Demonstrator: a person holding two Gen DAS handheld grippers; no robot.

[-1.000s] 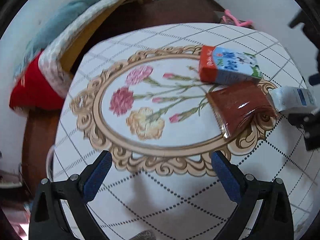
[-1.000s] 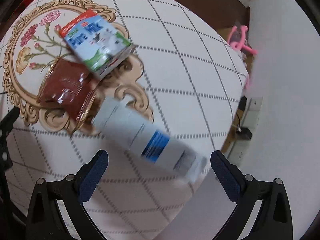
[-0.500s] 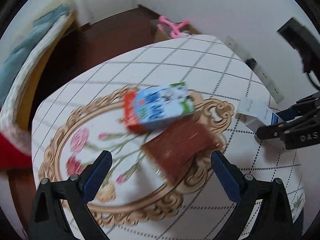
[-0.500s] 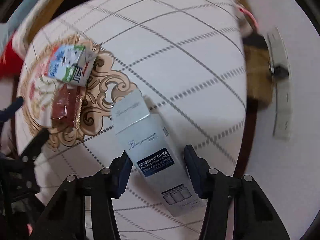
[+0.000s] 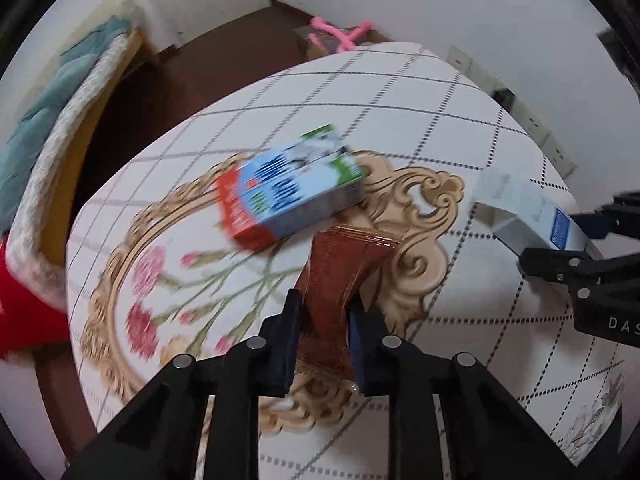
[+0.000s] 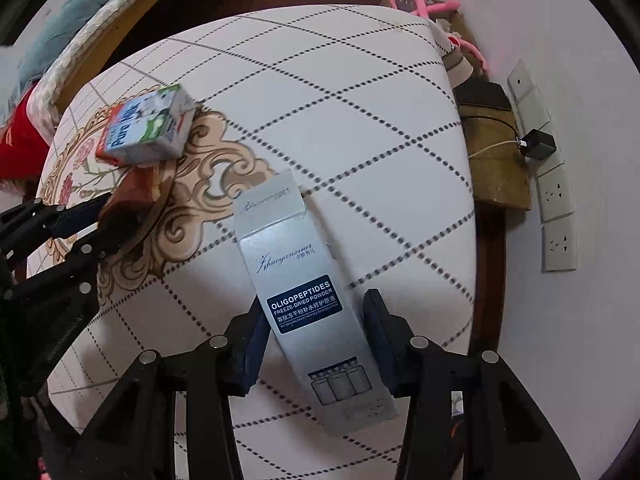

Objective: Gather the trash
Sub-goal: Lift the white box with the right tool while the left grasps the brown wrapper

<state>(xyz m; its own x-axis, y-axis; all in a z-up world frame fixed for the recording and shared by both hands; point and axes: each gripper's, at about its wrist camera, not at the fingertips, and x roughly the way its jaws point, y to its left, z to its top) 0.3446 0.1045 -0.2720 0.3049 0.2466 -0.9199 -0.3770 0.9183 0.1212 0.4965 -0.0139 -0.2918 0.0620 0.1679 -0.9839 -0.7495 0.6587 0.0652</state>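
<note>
Gripping: left claw (image 5: 326,320) pinches the near end of the brown wrapper (image 5: 340,276); its two blue pads press on both sides, and the foil buckles between them.
Closing: right claw (image 6: 316,344) has the silver box (image 6: 304,292) between its pads; the jaws are closing, the left pad is on the box edge, and the right pad sits just beside the other edge, contact unclear.
Silver box: a long carton lying flat on the tabletop (image 6: 320,128), dark blue label facing up, far end flap standing open; what is inside cannot be seen. In the left wrist view the same box (image 5: 520,208) lies at the right, with the right claw (image 5: 576,240) around its near end.
Brown wrapper: flat, glossy, sealed packet lying on the gold scroll border of the printed cloth; contents not visible. In the right wrist view it (image 6: 136,188) shows at the left, held by the left claw (image 6: 92,220).
Milk carton: a blue, white and red carton (image 5: 288,188) lies on its side just beyond the wrapper, on the gold frame with printed flowers; it appears closed. In the right wrist view the carton (image 6: 148,128) overlaps the wrapper's far end.
Beyond the tabletop: dark floor (image 5: 200,60), a bed edge with teal and red bedding (image 5: 52,120) at the left, pink hangers (image 5: 340,36) by the white wall (image 5: 440,0), wall sockets (image 6: 556,192) at the right.
</note>
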